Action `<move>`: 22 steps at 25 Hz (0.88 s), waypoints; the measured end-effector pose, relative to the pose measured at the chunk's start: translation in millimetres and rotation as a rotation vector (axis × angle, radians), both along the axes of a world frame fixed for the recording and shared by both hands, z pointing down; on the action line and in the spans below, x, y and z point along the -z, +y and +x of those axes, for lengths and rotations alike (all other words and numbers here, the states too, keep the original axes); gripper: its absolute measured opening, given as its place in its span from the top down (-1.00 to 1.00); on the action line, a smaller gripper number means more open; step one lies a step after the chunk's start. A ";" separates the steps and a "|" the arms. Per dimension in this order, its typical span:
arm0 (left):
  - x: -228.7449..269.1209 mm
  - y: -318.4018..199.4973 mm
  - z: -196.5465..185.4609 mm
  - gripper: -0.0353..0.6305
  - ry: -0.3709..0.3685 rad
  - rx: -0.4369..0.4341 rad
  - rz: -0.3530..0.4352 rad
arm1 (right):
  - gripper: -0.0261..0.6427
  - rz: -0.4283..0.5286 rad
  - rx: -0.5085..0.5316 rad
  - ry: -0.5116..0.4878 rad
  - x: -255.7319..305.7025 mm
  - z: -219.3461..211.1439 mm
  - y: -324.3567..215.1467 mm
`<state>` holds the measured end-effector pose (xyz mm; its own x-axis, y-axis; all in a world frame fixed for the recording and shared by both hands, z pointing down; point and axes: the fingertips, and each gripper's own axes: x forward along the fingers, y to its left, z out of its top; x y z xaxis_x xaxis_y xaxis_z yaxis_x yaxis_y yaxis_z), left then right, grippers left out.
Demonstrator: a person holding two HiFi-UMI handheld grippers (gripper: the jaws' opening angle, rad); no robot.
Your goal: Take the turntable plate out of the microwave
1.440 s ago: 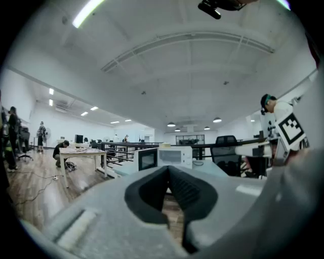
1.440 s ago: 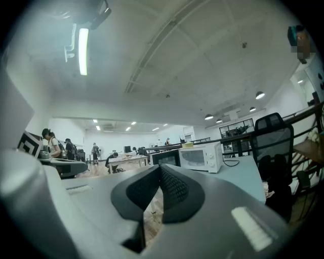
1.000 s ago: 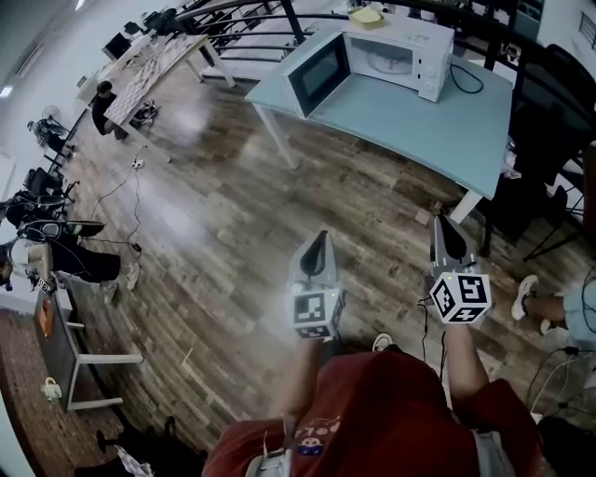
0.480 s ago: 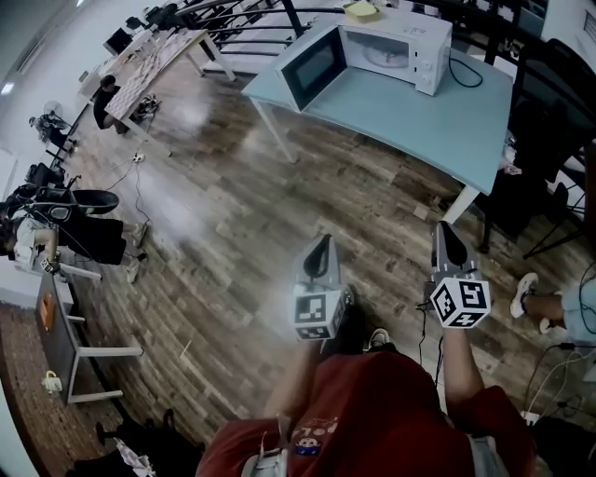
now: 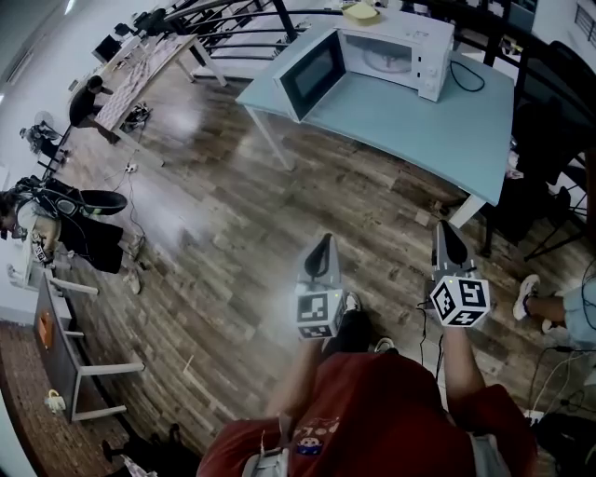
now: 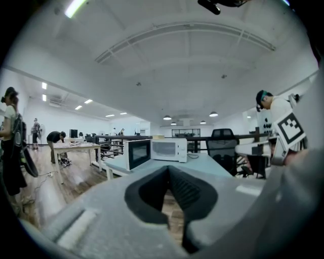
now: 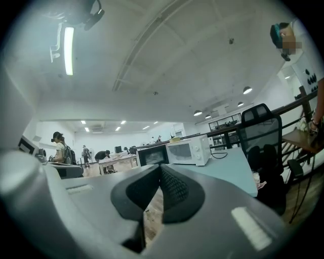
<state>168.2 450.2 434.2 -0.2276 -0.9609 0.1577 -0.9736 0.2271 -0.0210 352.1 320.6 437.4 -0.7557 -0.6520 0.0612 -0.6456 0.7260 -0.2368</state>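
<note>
A white microwave [image 5: 396, 47] stands at the far end of a light blue table [image 5: 419, 121], its door [image 5: 312, 73] swung open to the left. The pale turntable plate [image 5: 384, 62] lies inside the cavity. Both grippers hang over the wooden floor, well short of the table. My left gripper [image 5: 323, 238] and right gripper [image 5: 445, 226] are side by side, shut and holding nothing. The left gripper view shows the shut left gripper [image 6: 168, 169] pointing at the microwave [image 6: 169, 150]. In the right gripper view, the right gripper [image 7: 161, 167] is shut too, and the microwave [image 7: 188, 150] is far off.
A yellow thing [image 5: 363, 13] lies on top of the microwave. Black office chairs [image 5: 549, 102] crowd the table's right side. Someone's leg and shoe [image 5: 526, 298] show at the right edge, beside floor cables. A long desk [image 5: 140, 65] with people stands at the far left.
The person holding the grippers has stepped forward: a dark trouser leg and shoe now show under the left gripper. Both grippers stay shut and side by side.
</note>
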 end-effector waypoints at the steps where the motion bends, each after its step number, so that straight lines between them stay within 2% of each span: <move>1: 0.4 -4.6 -10.0 0.90 0.002 -0.001 0.003 | 0.92 0.009 -0.008 0.006 1.2 -8.5 -4.1; 12: 1.9 -62.2 -126.2 0.90 0.015 0.000 0.019 | 0.92 0.025 -0.014 0.062 8.4 -119.8 -56.6; 22: -6.8 -104.1 -203.1 0.90 0.030 -0.039 0.015 | 0.92 0.023 -0.027 0.105 6.1 -199.7 -87.6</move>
<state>-34.9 346.1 441.0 -0.1858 -0.9711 0.1496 -0.9818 0.1895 0.0112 152.4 233.1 431.3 -0.7277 -0.6745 0.1241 -0.6857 0.7121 -0.1506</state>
